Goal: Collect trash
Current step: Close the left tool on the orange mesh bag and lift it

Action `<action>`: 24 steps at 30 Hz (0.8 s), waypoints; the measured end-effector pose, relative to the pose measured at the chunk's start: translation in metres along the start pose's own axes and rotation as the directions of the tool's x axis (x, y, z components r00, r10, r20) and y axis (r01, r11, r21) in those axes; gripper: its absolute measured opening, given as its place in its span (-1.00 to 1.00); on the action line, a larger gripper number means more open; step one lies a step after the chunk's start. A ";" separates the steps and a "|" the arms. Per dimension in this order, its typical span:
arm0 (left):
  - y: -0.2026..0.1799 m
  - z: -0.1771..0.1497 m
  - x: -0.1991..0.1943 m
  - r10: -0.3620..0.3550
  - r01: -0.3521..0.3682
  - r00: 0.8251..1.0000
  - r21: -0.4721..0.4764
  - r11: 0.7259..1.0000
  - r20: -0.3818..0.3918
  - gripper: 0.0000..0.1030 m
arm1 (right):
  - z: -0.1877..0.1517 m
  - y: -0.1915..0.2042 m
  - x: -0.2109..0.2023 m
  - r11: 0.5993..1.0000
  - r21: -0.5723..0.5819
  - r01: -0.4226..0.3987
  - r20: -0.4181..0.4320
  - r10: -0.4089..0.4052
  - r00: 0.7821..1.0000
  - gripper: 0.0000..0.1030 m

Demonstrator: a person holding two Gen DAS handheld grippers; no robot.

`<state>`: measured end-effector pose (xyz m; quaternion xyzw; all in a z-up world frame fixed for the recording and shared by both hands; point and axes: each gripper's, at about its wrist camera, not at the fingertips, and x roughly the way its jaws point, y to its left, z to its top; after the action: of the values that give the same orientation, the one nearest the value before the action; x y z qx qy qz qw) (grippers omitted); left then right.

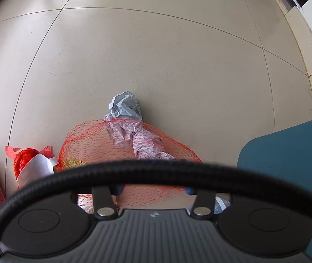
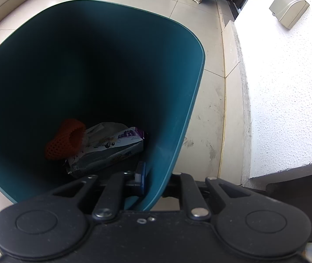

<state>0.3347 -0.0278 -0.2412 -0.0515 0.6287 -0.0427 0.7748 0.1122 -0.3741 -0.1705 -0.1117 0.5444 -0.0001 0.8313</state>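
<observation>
A net bag is spread on the floor, with crumpled plastic lying partly in it and partly out beyond it. A wrapper is set just left of the net bag. The bin stands to the right, near the wall. A packet and a mesh piece lie in the bin, the mesh piece left of the packet and touching it.

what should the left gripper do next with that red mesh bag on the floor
Probably lower the left gripper and close its open jaws on the red mesh bag, which lies on the floor right under them with crumpled grey plastic poking out. The right gripper is clamped on the teal bin wall, so the bin looks ready to receive it.
</observation>
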 end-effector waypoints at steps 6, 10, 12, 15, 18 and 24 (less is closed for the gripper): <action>-0.019 0.015 0.024 0.001 -0.001 1.000 -0.018 1.000 0.008 0.52 | 0.000 0.001 0.000 1.000 -0.003 0.002 0.000 -0.002 1.000 -0.77; -0.034 0.013 0.048 0.041 -0.041 0.999 0.015 0.999 -0.010 0.52 | 0.000 0.002 0.001 1.000 -0.005 0.002 0.000 -0.002 1.000 -0.77; -0.040 0.006 0.061 0.091 -0.090 0.996 0.059 0.994 -0.018 0.52 | 0.000 0.004 0.001 1.000 -0.008 0.002 0.000 -0.002 1.000 -0.76; -0.038 -0.008 0.081 0.147 -0.141 0.987 0.101 0.985 -0.060 0.43 | 0.000 0.005 0.002 1.000 -0.013 0.008 0.003 -0.008 1.000 -0.76; -0.033 -0.019 0.090 0.177 -0.165 0.979 0.115 0.980 -0.098 -0.50 | -0.001 0.007 0.003 1.000 -0.011 0.008 0.005 -0.008 1.000 -0.76; -0.020 -0.037 0.069 0.165 -0.153 0.980 0.109 0.982 -0.109 -0.85 | -0.002 0.006 0.003 1.000 -0.004 0.003 0.008 -0.003 1.000 -0.76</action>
<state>0.3126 -0.0572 -0.3132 0.0404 0.6724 -0.0153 0.7389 0.1110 -0.3689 -0.1748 -0.1141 0.5408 0.0001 0.8334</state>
